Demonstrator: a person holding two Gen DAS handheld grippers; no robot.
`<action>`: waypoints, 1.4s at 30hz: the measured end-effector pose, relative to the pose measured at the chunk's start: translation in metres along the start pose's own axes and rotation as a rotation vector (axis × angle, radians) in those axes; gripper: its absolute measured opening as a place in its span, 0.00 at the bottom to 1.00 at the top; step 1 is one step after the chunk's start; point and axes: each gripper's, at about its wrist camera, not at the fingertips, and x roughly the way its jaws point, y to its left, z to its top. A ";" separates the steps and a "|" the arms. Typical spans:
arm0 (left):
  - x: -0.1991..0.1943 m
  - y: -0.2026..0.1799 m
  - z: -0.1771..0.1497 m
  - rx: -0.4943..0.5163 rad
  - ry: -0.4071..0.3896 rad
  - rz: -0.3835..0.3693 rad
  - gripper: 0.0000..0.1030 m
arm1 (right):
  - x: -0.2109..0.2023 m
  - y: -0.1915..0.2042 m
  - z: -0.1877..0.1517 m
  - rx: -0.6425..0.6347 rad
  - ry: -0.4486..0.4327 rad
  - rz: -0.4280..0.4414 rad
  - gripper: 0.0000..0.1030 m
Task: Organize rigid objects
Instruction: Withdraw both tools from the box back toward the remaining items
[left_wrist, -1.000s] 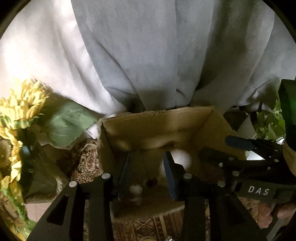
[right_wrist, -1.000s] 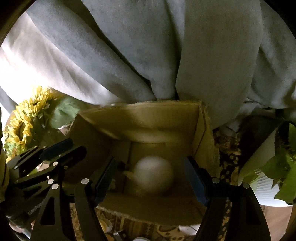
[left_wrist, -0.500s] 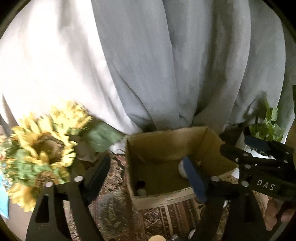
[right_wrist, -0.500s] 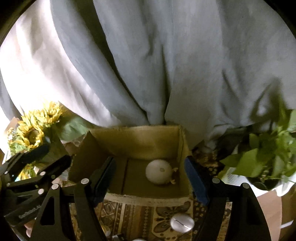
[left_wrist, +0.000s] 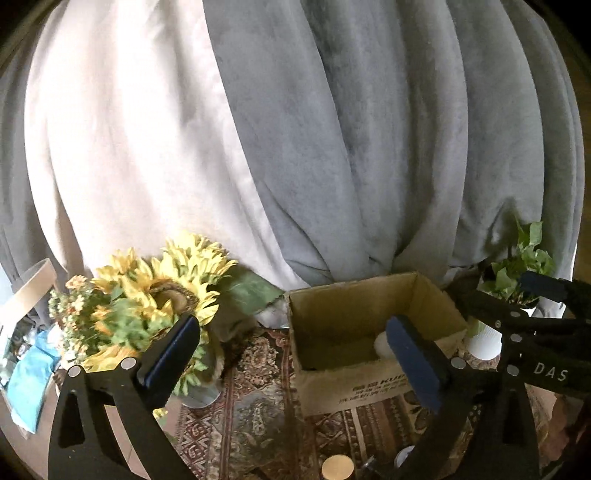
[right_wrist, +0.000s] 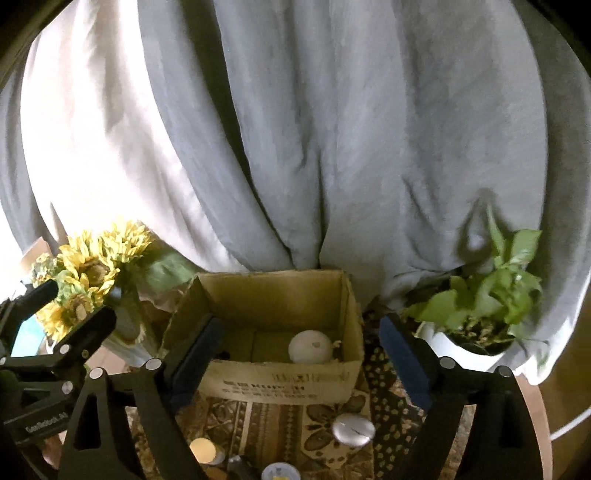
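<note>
My left gripper (left_wrist: 291, 350) was held level with its blue-padded fingers (left_wrist: 413, 362) spread wide and nothing between them. My right gripper (right_wrist: 301, 356) was likewise spread wide and empty, its two black frames angled outward from the lower edge of its wrist view. Each gripper appeared at the margin of the other's view, placing them side by side.

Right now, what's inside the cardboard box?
A white round object lies on the floor of the cardboard box, toward its right side. The near-left corner is hidden by the front wall and the right gripper, which is open.
</note>
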 end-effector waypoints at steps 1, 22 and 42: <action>-0.004 0.001 -0.003 0.001 -0.004 0.004 1.00 | -0.004 0.001 -0.002 0.000 -0.006 -0.002 0.89; -0.044 0.005 -0.077 0.011 0.009 0.048 1.00 | -0.044 0.025 -0.068 -0.084 -0.055 -0.017 0.89; -0.032 -0.014 -0.140 0.131 0.100 0.001 1.00 | -0.029 0.018 -0.137 -0.069 0.084 0.011 0.89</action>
